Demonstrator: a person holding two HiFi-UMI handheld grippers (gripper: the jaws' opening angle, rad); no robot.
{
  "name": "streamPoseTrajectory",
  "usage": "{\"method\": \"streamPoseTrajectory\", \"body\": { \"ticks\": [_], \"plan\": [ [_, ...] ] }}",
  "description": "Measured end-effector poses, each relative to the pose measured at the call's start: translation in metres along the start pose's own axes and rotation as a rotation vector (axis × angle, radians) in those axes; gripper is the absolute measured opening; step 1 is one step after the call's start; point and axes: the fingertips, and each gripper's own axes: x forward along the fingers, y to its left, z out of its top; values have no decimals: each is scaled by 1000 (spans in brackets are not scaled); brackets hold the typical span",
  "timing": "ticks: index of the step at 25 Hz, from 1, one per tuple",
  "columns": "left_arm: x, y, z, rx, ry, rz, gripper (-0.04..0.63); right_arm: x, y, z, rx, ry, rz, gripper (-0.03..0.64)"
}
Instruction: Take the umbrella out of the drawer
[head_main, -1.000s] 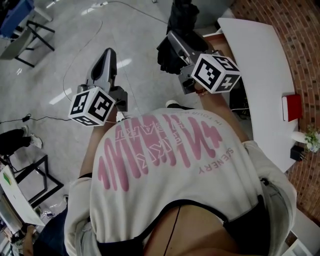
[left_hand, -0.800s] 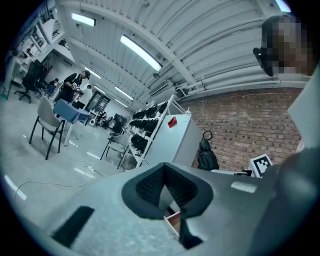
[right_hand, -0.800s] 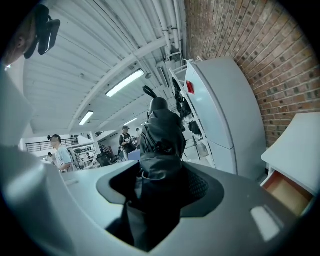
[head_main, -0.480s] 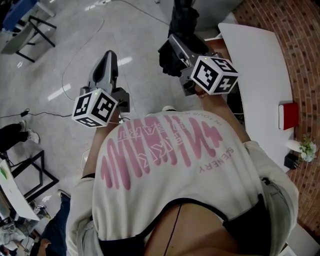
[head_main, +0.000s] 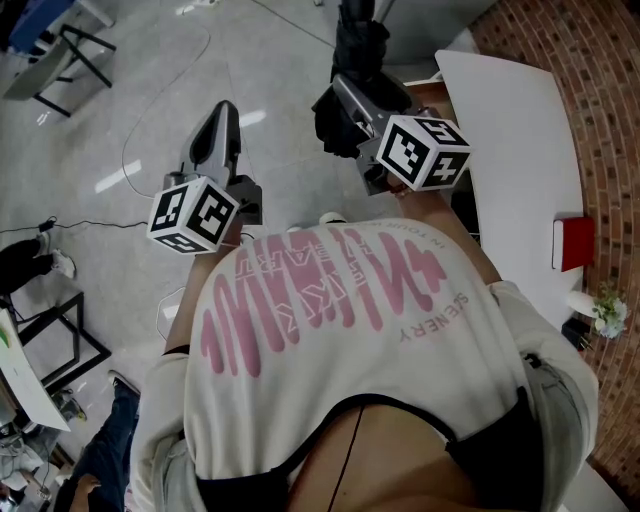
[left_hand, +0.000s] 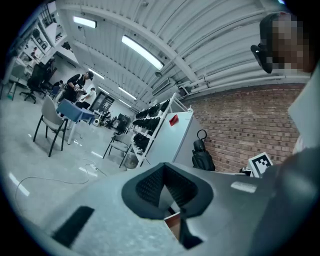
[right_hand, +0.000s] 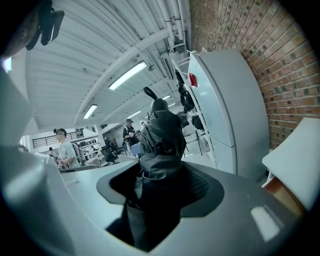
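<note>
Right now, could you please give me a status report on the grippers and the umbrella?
Left gripper shut, empty. Right gripper shut on umbrella, folded, held out above the floor. White table close at right.

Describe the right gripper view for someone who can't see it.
A dark folded umbrella is clamped between the right gripper's grey jaws, filling the centre. Behind it: a white cabinet and brick wall at right, people at left.
</note>
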Motion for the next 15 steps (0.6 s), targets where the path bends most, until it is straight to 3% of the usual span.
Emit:
{"method": "streamPoseTrajectory", "body": {
  "ticks": [15],
  "plan": [
    [7, -5, -20, -10, 28, 40, 0, 1, -22, -15, 14, 58, 19, 265]
  ]
}}
